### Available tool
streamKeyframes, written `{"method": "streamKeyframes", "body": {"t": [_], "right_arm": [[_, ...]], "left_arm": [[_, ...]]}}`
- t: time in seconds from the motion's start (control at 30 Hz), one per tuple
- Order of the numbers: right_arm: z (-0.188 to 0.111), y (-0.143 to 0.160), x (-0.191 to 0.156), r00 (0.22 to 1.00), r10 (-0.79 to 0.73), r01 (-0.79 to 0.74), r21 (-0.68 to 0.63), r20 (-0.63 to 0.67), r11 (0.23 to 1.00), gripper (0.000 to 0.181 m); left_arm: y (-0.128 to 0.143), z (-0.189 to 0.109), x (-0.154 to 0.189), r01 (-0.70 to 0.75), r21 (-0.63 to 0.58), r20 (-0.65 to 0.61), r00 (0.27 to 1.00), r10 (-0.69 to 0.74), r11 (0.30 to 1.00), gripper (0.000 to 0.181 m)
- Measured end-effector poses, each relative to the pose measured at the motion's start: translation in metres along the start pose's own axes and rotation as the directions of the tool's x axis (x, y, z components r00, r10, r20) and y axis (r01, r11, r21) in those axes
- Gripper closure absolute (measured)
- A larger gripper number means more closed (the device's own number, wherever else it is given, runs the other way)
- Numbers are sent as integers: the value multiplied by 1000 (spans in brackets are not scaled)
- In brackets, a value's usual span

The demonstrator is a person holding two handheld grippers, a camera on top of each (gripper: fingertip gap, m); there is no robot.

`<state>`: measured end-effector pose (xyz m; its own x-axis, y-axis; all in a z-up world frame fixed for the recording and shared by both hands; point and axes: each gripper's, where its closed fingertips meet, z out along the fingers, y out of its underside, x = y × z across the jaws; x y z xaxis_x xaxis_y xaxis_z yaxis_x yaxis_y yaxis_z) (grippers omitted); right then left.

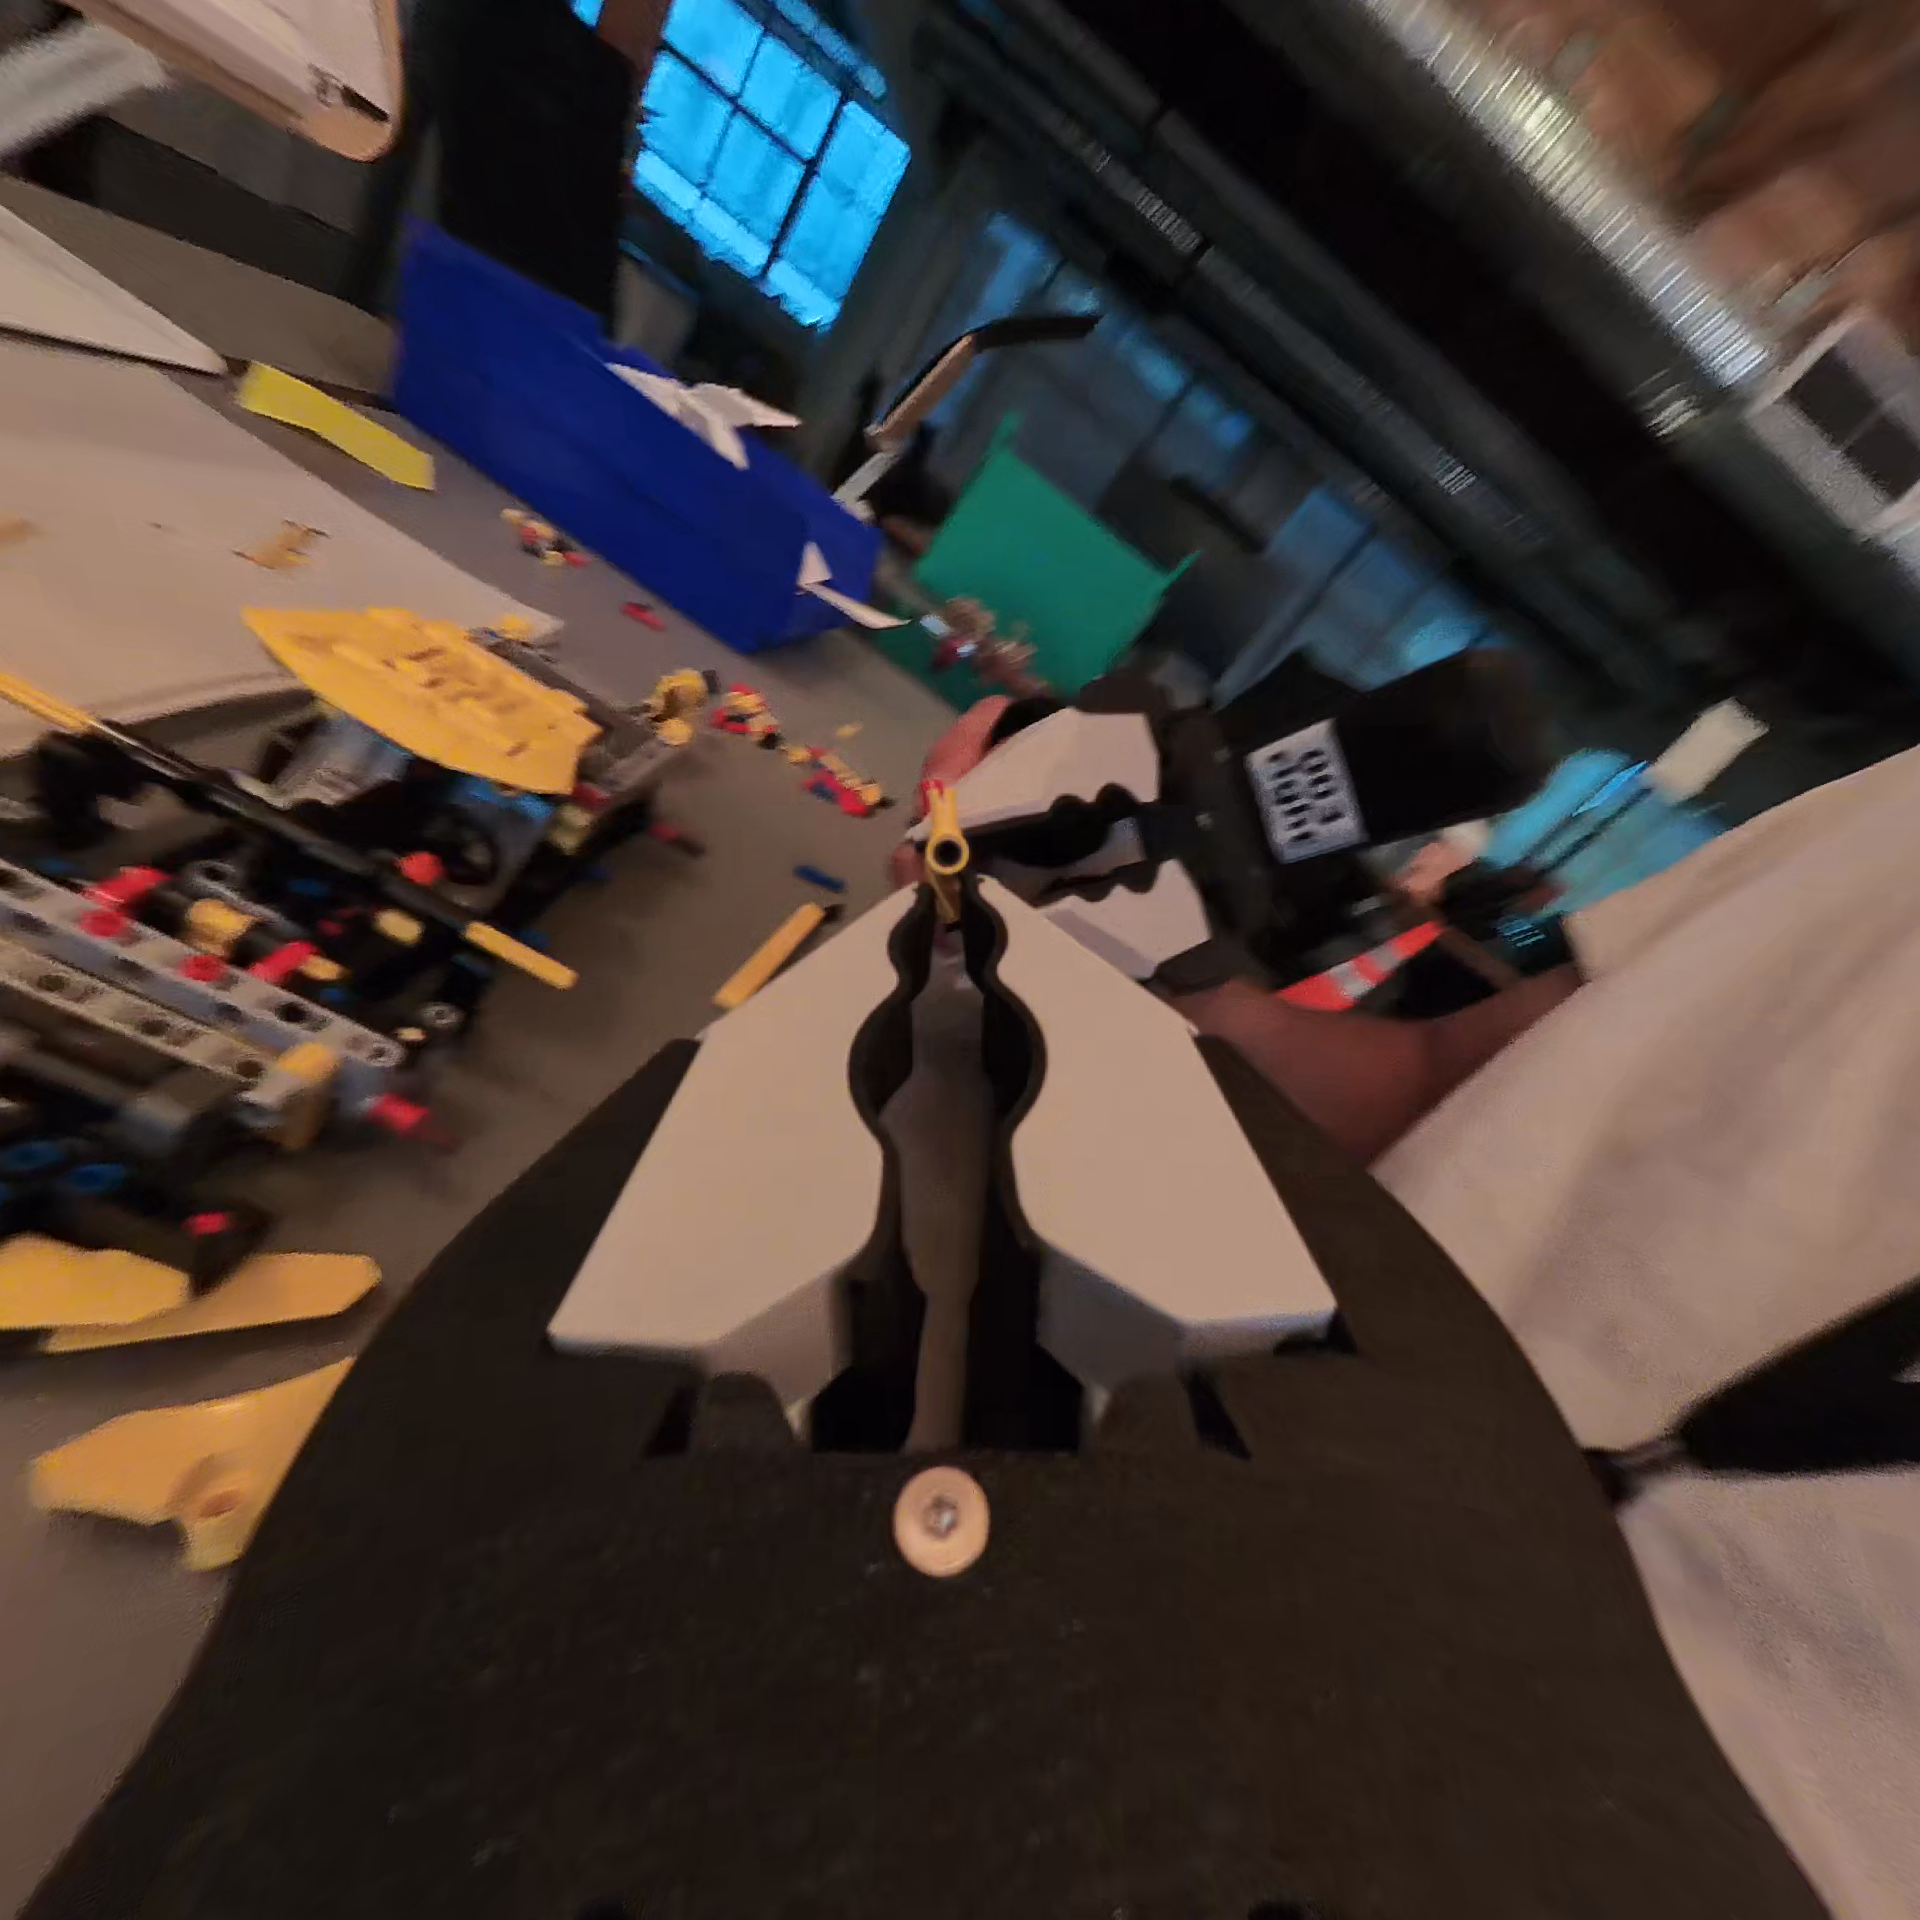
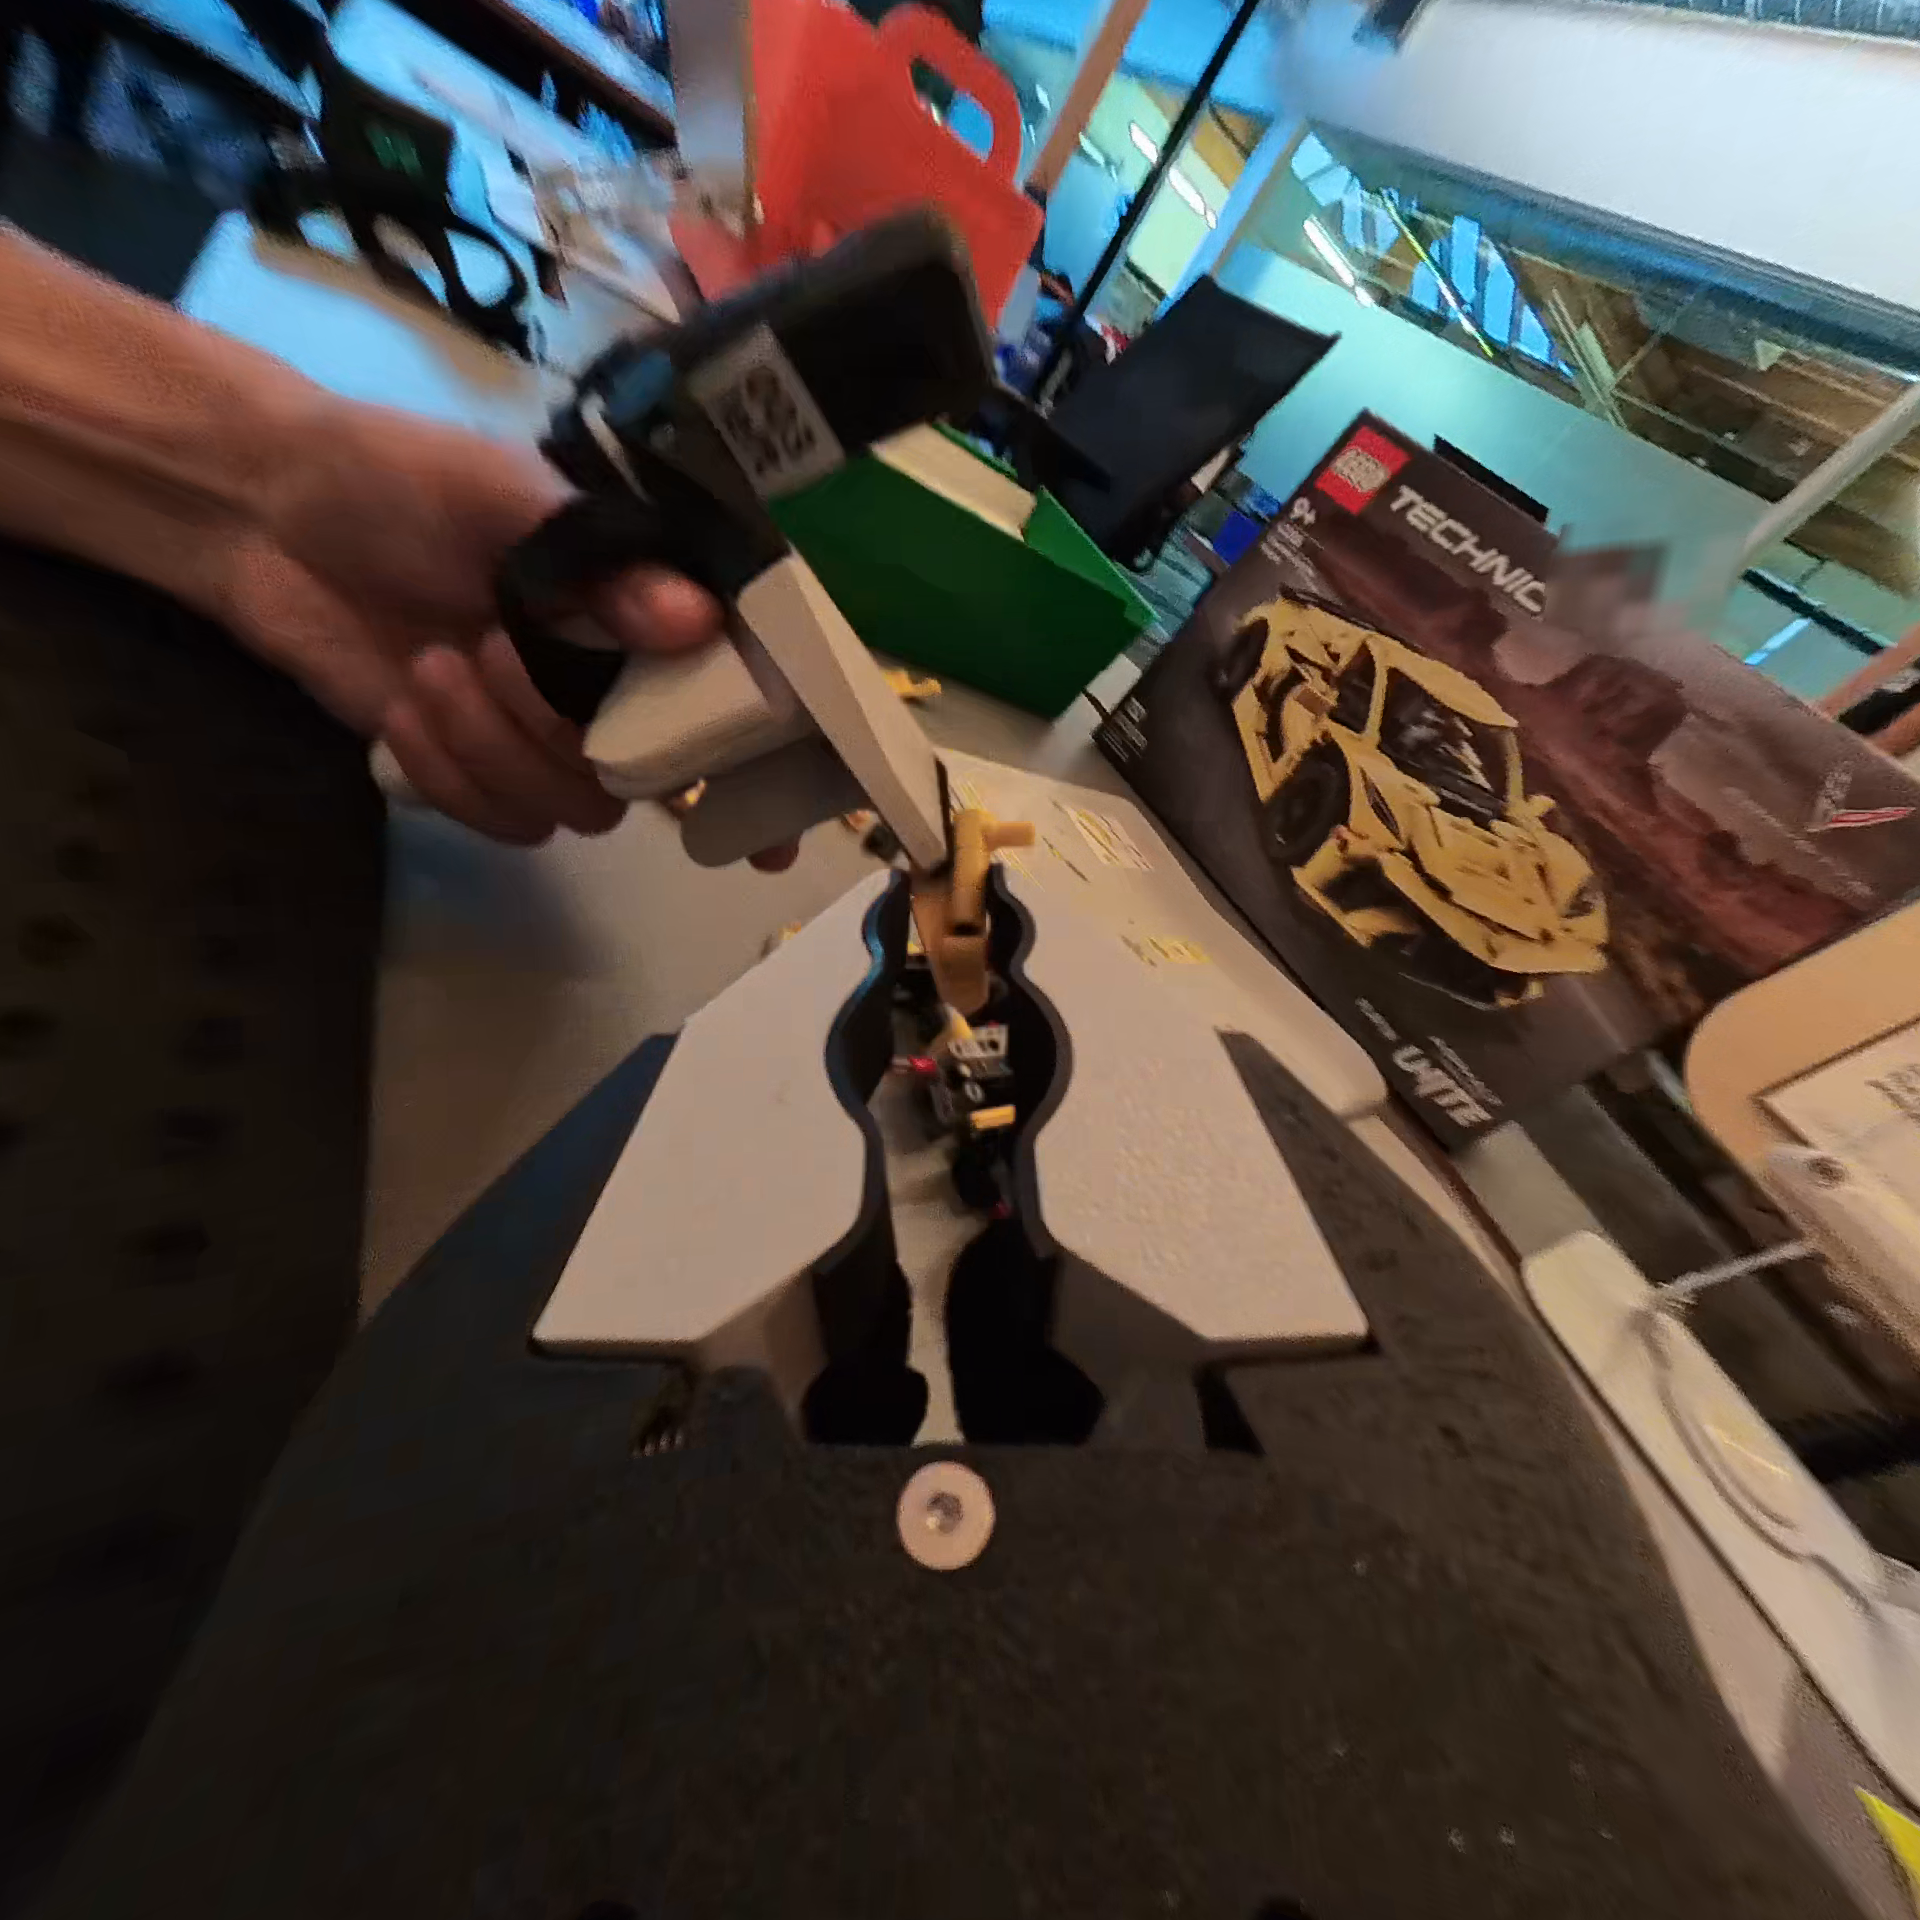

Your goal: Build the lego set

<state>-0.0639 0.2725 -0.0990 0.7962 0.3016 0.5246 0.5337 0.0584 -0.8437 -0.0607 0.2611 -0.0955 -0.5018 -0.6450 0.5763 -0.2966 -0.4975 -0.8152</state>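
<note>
Your left gripper (image 1: 948, 883) and right gripper (image 2: 951, 914) both pinch one small yellow connector (image 2: 971, 883). The car chassis (image 1: 239, 935) sits half-built on the table (image 1: 644, 1039). Yellow panels (image 1: 187, 1475) and loose pieces (image 1: 821, 769) remain unattached.

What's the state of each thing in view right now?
Left claw: shut on yellow piece.
Right claw: shut on yellow connector.
Car build: partly built, on the table.
Set box: upright, leaning back.
Green bin: open-topped.
Loose bricks: scattered on the table.
</note>
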Motion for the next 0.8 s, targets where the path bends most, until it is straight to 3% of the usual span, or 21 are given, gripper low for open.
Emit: {"method": "streamKeyframes", "body": {"t": [0.2, 0.33, 0.43, 0.5, 0.57, 0.67, 0.8], "right_arm": [[2, 14, -5, 999, -38, 37, -99, -6, 994, 168], [-16, -23, 8, 977, 213, -211, 136, -2, 968, 151], [-18, -15, 22, 825, 545, -564, 134, 151, 815, 150], [-18, -24, 10, 680, 640, -705, 79, 358, 705, 148], [-18, -29, 3, 634, 643, -730, 59, 431, 681, 153], [-18, -30, -2, 671, 604, -690, 61, 430, 721, 175], [-19, -26, -3, 649, 617, -700, 31, 445, 714, 175]], "left_arm": [[12, 0, -13, -215, -123, 136, 963, 231, 969, 179], [-8, -11, -1, -298, -23, 123, 947, 298, 954, 179], [-18, -14, 15, -327, 57, 69, 944, 323, 943, 179], [-18, -12, 22, -324, 78, 33, 946, 322, 943, 179], [-15, -9, 27, -316, 76, 4, 949, 316, 946, 179], [-10, -4, 29, -319, 58, -8, 948, 320, 946, 179], [-8, -2, 28, -317, 48, -6, 948, 318, 947, 177]]}}
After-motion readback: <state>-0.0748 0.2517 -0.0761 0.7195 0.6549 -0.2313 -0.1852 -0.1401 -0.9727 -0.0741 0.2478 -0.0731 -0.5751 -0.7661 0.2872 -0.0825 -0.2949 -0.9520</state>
